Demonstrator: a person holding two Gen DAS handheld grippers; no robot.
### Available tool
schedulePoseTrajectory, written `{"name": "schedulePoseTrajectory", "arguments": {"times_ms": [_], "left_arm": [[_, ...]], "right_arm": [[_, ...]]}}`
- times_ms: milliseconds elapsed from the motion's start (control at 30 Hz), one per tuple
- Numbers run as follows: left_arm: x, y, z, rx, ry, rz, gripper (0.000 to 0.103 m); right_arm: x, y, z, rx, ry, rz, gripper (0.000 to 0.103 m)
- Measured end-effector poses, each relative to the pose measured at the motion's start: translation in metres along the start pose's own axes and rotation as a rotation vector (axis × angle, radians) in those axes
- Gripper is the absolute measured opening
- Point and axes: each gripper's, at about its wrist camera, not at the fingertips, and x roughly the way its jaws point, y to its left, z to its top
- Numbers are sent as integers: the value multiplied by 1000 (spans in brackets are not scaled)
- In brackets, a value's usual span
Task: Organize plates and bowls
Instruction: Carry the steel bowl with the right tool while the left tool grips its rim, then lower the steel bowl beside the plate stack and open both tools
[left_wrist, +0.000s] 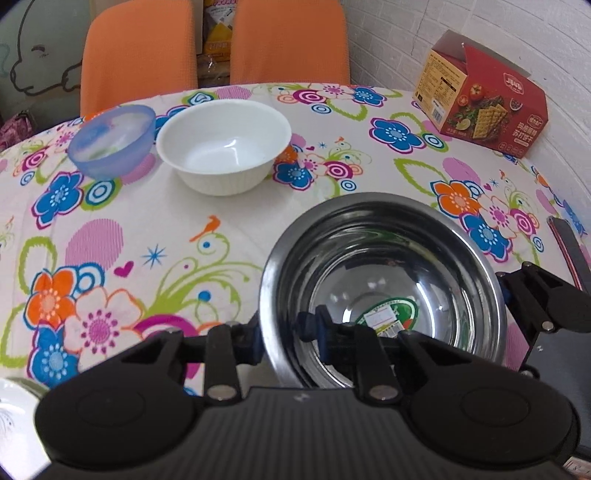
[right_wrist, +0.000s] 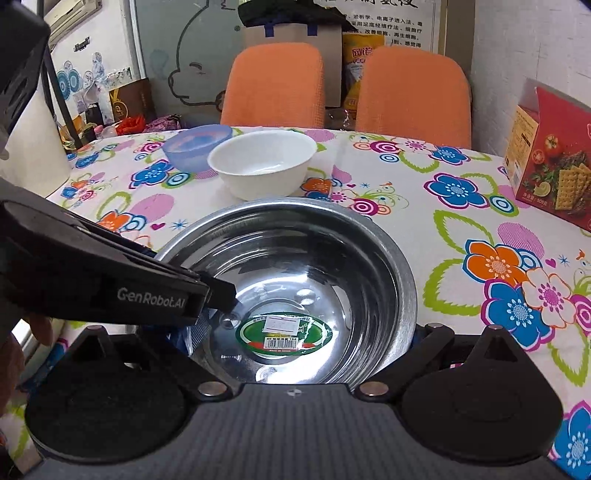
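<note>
The left gripper (left_wrist: 284, 338) pinches the near-left rim of the stainless steel bowl (left_wrist: 384, 291): one finger sits outside the wall, the other inside the basin, with the rim clamped between them. In the left wrist view the steel bowl occupies the 4 o'clock area of the frame, and a green oval label (left_wrist: 388, 317) with a barcode lies on its bottom. The right gripper (right_wrist: 295, 347) faces the same steel bowl (right_wrist: 291, 280) with its linkage arms spread wide on both sides of the basin; its fingertips are hidden behind the bowl wall, so contact with the rim cannot be determined. In the right wrist view the left gripper body, marked "GenRobot.AI", enters from 9 o'clock and reaches over the bowl rim. The steel bowl is at the near part of the table, over the floral tablecloth (left_wrist: 147, 258). A white bowl (left_wrist: 223, 146) stands upright at 11 o'clock from the steel bowl, well apart from it. A translucent blue bowl (left_wrist: 112, 138) stands just beside the white bowl, on its left. A red cracker box (left_wrist: 484, 99) stands at 1 o'clock near the table edge. Two orange chairs (left_wrist: 288, 40) stand behind the table.
</note>
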Motion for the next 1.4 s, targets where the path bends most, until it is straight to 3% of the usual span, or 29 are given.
{"name": "schedulePoseTrajectory", "arguments": {"times_ms": [300,500,733,767,833,1000,1200,1400], "left_arm": [[-46,20,-55,18,-5,-25,17],[-44,15,-72,37,0,-50,17],[-36,12,-80,47,-12,-19,18],[-36,11,-81,54,-17,-11,21],[-36,10,-82,66,-32,24,73],[-54,14,-76,70,-122,61,73],[-76,29,-58,42,-193,74,74],[-77,39,-46,27,-207,122,74]], "right_arm": [[-36,45,-28,-25,-22,57,87],[-42,48,-45,2,-7,30,87],[-35,47,-57,12,35,50,86],[-36,47,-59,11,35,56,86],[-40,45,-61,11,39,51,86],[-60,27,-63,63,38,47,86],[-95,8,-55,104,-32,27,86],[-84,-8,-24,112,-71,23,87]]}}
